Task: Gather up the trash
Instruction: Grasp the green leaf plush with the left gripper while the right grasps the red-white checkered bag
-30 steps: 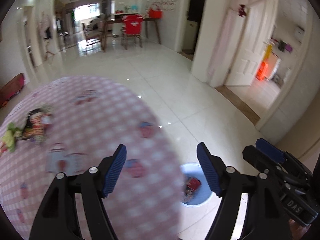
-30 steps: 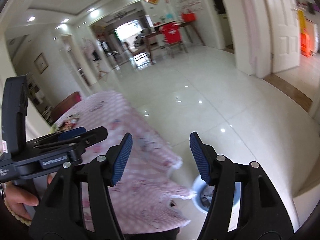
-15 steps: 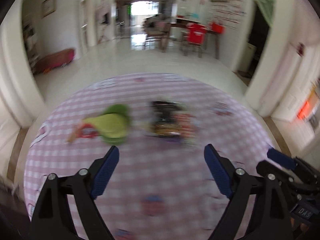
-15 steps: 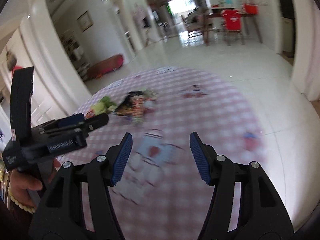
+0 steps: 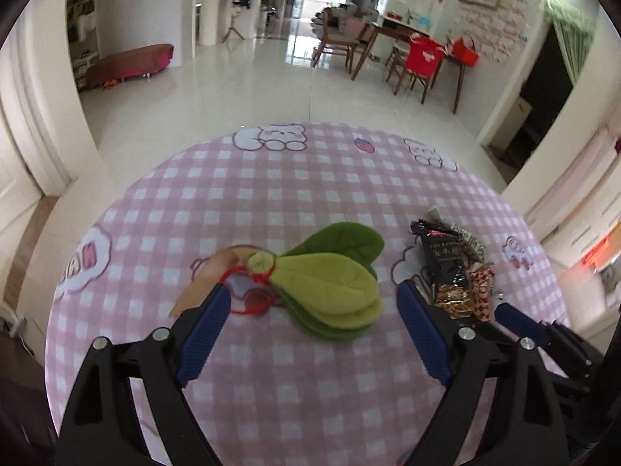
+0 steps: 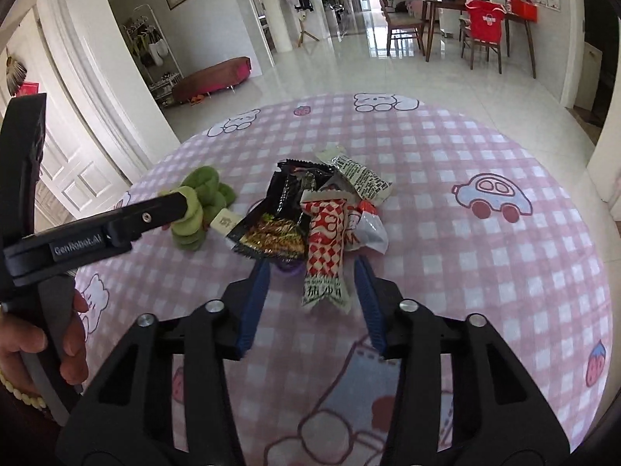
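A pile of snack wrappers lies on the round table's pink checked cloth: a black one, a red-and-white checked one and a white one. My right gripper hangs just above them, its jaws closing with the near end of the red-and-white wrapper between them, pads not pressing on it. A green felt leaf toy with a red string lies left of the pile. My left gripper stands wide open above the toy, holding nothing.
A hand holds the left gripper at the left edge of the right wrist view. Something purple peeks out under the wrappers. Past the table's far edge lies shiny tiled floor, with a dining table and chairs far back.
Both views swung from the floor and a blue bin beside the table onto the table top. The wrappers and the toy are now close under the grippers. The right jaws have narrowed.
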Demonstrator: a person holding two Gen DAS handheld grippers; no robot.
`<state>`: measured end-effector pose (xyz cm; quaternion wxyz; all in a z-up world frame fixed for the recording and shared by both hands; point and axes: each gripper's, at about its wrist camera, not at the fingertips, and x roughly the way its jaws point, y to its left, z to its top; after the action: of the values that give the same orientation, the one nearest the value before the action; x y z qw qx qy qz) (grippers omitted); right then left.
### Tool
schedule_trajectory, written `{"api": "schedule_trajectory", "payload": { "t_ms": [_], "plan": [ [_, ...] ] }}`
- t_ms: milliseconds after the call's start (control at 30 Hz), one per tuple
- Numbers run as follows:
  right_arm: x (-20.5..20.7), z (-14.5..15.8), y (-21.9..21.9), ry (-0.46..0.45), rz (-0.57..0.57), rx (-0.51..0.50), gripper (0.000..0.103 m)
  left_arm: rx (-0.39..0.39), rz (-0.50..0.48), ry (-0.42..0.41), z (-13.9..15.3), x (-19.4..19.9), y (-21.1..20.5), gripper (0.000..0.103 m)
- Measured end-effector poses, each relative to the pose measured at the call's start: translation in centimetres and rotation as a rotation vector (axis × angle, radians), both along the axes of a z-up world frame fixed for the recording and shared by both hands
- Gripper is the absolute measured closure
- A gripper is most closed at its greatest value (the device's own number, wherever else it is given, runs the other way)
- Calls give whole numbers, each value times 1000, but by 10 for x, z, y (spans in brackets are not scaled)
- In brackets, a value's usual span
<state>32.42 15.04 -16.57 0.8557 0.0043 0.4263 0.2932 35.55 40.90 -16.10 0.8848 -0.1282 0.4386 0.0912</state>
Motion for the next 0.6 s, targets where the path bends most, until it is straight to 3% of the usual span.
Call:
{"api": "schedule_trajectory", "payload": {
  "t_ms": [100,133,200,233,267,300,333,367,400,467,600],
  "plan": [
    [10,-3,5,8,1,-1,62,41,-19,37,-10,14,-4,18],
    [12,-5,5,18,7,5,71,46,-16,46,-13,15,-6,18],
    [14,-8,8,16,11,7,76,51,-29,55,-18,22,-9,19],
    [14,-8,8,12,14,6,84,61,-30,55,-20,23,-10,35],
    [13,-8,7,12,16,12,84,95,-30,56,-21,24,-13,40],
    [12,-7,5,9,16,18,85,117,-32,49,-21,24,-14,55],
    [10,-5,3,-1,14,18,86,104,-41,40,-21,24,-14,66],
    [6,-4,0,-9,12,19,86,75,-51,32,-19,22,-13,89],
    [4,-2,-2,-15,11,26,87,61,-51,26,-17,20,-13,94],
    [-1,3,-8,-23,10,34,88,95,-49,6,-11,14,-18,95],
    [-13,14,-18,-41,6,51,88,76,-67,-42,6,-1,-28,96]
  ]
}}
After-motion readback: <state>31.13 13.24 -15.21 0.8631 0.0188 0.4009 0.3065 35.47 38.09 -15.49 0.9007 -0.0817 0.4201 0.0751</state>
